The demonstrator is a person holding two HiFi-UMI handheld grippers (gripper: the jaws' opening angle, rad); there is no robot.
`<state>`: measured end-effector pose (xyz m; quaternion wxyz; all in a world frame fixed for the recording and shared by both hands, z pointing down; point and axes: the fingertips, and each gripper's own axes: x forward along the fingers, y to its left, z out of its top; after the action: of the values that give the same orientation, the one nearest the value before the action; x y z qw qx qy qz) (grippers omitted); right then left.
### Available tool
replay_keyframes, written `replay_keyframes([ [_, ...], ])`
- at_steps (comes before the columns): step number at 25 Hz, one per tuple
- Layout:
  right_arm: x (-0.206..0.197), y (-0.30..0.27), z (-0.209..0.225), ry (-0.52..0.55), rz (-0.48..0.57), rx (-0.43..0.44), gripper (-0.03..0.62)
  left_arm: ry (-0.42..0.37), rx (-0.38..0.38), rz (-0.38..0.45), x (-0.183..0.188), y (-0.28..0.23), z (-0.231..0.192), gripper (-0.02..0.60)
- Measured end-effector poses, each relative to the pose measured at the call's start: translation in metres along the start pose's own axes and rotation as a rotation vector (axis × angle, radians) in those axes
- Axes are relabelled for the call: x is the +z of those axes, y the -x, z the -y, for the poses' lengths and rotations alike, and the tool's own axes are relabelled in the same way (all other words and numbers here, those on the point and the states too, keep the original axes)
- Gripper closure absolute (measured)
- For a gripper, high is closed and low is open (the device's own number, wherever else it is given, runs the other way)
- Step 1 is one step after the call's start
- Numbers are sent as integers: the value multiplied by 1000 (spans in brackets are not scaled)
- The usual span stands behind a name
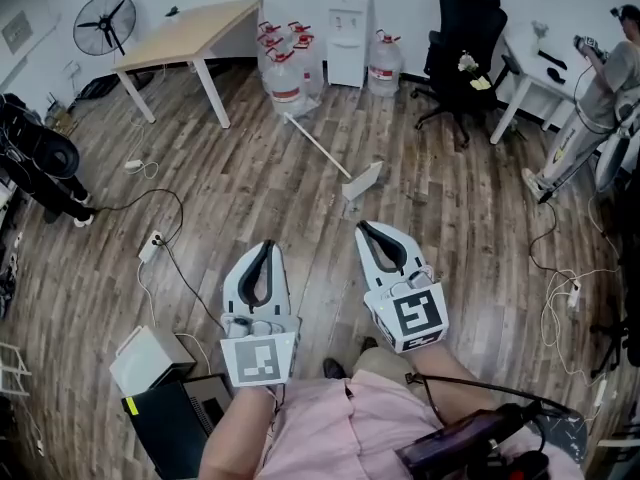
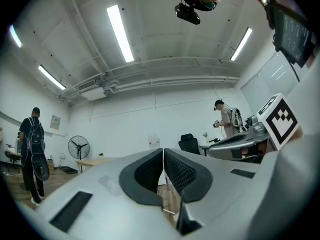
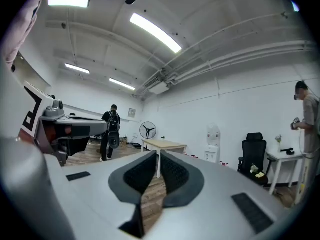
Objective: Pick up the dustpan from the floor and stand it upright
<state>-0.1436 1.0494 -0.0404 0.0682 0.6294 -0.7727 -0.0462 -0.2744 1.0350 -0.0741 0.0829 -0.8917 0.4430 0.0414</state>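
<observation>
The dustpan (image 1: 362,181) lay on the wooden floor (image 1: 250,183) ahead of the person, well apart from both grippers; its pan faced the near side and its long pale handle (image 1: 318,146) ran away up-left toward a cluster of water jugs (image 1: 285,73). It looked like a light, stiff plastic piece, probably smooth and a little slippery; the long handle would likely make it swing if taken by the pan alone. The handle, somewhere above the pan, seemed the better place to grip; the second gripper could steady the pan rim while it was tipped upright.

The left gripper (image 1: 265,248) had its jaws pressed together on nothing; the right gripper (image 1: 366,230) was likewise closed down to a thin slit and empty; both would need to spread before a grasp.

The floor between grippers and dustpan was bare. A power strip (image 1: 150,246) with trailing cable lay off to the left; a black office chair (image 1: 462,48) stood to the right of the dustpan; a wooden table (image 1: 190,30), a standing fan (image 1: 105,23) and a water dispenser (image 1: 349,28) stood farther back. The jugs near the handle's far end seemed the only likely obstacle to swinging it up.
</observation>
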Motion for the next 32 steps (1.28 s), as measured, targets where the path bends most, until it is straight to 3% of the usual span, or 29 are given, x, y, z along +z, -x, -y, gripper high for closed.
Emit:
replay_keyframes([
  [2,-1,-8,-1,-7,-4,17,451,1,-1,-7,-3,-3,-5,566],
  [3,-2,-12,0,-7,-6,18,416,2,-1,-15,-6,-6,-8,566],
  [10,-20,-53,28,-7,-17,-13,393,-16,-17,-50,-31,-52,-24,566],
  [19,-40,-157,110,-27,-28,-26,376,-30,-35,-134,-67,-170,-43,566],
  [26,-45,-234,165,-53,-52,0,376,-61,-15,-115,-73,-259,-63,566],
  [32,-38,-279,196,-24,-35,32,384,-75,42,-104,-68,-305,-82,566],
])
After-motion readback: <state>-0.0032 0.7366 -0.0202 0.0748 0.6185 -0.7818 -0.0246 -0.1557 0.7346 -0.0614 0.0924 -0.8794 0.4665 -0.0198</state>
